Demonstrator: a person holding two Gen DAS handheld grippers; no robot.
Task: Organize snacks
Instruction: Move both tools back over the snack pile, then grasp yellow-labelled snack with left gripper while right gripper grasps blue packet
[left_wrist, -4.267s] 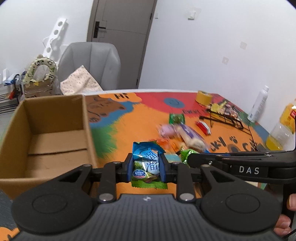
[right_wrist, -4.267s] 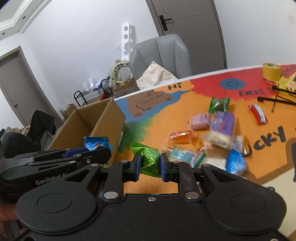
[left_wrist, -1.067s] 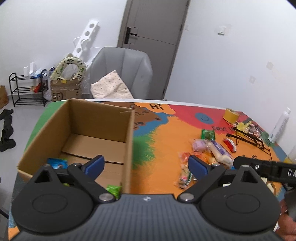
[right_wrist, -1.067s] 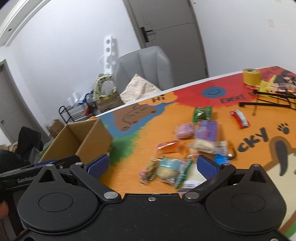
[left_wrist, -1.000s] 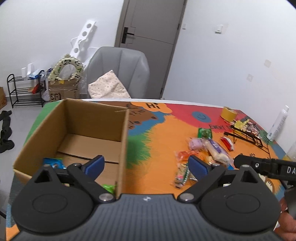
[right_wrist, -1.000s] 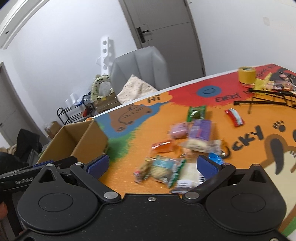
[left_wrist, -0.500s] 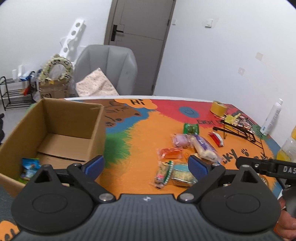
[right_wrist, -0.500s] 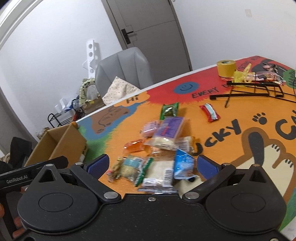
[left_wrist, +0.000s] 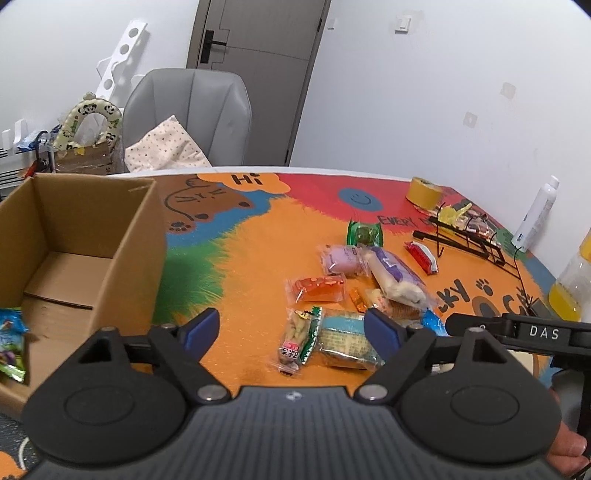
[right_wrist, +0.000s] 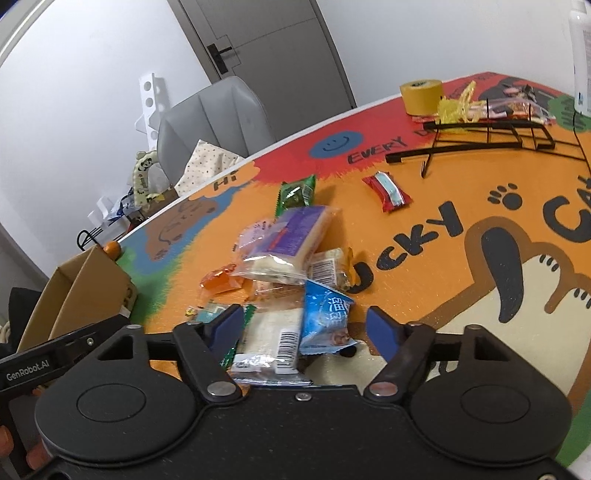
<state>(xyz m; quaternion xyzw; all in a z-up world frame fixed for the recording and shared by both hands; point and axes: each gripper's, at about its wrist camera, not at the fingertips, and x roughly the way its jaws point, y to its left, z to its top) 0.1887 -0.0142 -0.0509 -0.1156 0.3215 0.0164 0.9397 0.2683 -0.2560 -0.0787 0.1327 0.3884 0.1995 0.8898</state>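
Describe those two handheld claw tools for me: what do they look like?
Both are matte black plastic. The left gripper and right gripper each have two angled arms tipped with blue pads, round pivot discs and silver screws. White lettering on their sides reads "GenRobot.AI" and "DAS".

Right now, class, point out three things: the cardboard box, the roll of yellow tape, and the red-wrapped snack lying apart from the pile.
cardboard box (left_wrist: 122, 236), left wrist view, on its right wall.
roll of yellow tape (right_wrist: 421, 96), right wrist view, on its outer side.
red-wrapped snack (right_wrist: 386, 191), right wrist view, on the wrapper's middle.

Bare mat (left_wrist: 251, 266) separates cardboard box (left_wrist: 140, 236) from snack pile (left_wrist: 354, 288).
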